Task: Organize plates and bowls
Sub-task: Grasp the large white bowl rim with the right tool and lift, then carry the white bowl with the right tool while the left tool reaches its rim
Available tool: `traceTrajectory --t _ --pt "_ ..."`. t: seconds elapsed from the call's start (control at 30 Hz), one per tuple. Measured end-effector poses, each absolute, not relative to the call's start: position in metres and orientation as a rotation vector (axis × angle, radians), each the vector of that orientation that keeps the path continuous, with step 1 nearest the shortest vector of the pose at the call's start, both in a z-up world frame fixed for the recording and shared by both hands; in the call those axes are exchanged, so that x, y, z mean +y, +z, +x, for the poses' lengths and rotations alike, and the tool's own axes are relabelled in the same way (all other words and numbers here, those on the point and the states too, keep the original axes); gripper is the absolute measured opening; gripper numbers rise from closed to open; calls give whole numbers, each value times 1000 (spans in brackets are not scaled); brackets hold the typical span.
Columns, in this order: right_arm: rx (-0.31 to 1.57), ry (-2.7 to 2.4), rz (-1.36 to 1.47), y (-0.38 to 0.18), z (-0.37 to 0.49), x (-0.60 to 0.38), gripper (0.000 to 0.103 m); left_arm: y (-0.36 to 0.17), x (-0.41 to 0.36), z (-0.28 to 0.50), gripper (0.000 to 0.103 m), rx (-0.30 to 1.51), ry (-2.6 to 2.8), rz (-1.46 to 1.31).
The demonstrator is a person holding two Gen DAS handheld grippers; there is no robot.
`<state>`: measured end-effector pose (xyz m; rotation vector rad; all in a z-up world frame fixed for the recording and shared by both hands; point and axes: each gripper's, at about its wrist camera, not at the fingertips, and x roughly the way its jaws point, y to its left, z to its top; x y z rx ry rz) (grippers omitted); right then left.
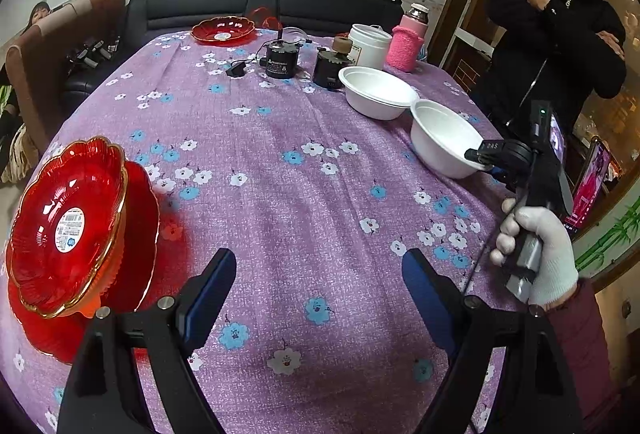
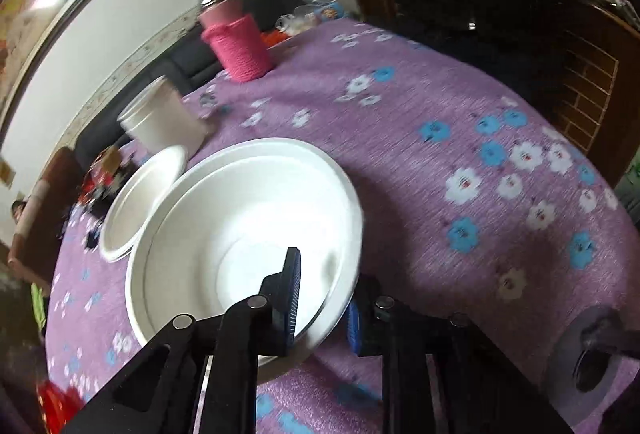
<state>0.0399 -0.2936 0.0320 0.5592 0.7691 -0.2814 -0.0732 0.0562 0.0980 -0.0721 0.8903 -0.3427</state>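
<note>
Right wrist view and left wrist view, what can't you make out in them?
- Right wrist view: whether the white bowl pinched by the right tongs rests on the tablecloth; its base is hidden by its own rim.
- Right wrist view: the clutter past the second bowl is motion-blurred.
- Left wrist view: the label on the red plate is too small to read.
- Left wrist view: the plate's lower edge is hidden by the open left tongs.

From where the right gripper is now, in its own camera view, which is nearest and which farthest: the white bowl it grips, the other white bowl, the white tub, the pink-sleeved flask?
1. Gripped white bowl, at the right gripper.
2. Other white bowl, just left.
3. White tub, behind-left.
4. Pink-sleeved flask, far back.
</note>
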Motion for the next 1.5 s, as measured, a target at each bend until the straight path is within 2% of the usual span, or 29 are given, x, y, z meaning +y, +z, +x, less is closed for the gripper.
traceTrajectory --t 0.13,0.23,0.37,0.53,0.7,0.9,1.0,1.1,1.17,1.23,1.33,1.43,1.5 --pt "784 -132 613 34 25 -275 11 98 62 -67 84 886 -327 -90" --pt "811 -33 616 34 14 -255 10 95 66 -56 84 894 -311 -107" --pt "860 113 565 30 7 -220 10 87 65 -32 84 933 -306 -139" --pt "831 125 463 32 -6 -198 12 76 57 -3 84 969 -291 -175" --pt "823 130 485 27 -4 -198 12 57 37 23 84 1016 -281 -168" --pt "824 122 492 24 3 -204 18 36 10 42 82 1044 -291 -104" --pt "819 121 474 26 3 -202 26 29 4 46 69 1066 -302 -108" --pt "816 124 457 26 2 -198 26 24 0 49 57 1075 -304 -107" --pt "817 122 441 26 1 -195 26 23 -2 50 39 1078 -307 -106" --pt "817 121 432 26 1 -193 26 22 -3 50 30 1081 -322 -107" --pt "811 116 430 25 0 -192 23 24 -5 48 24 1080 -351 -101" --pt "796 106 417 26 0 -189 16 33 -9 41 24 1054 -363 -84" --pt "786 112 399 28 -1 -185 15 41 -10 36 24 1029 -358 -72"
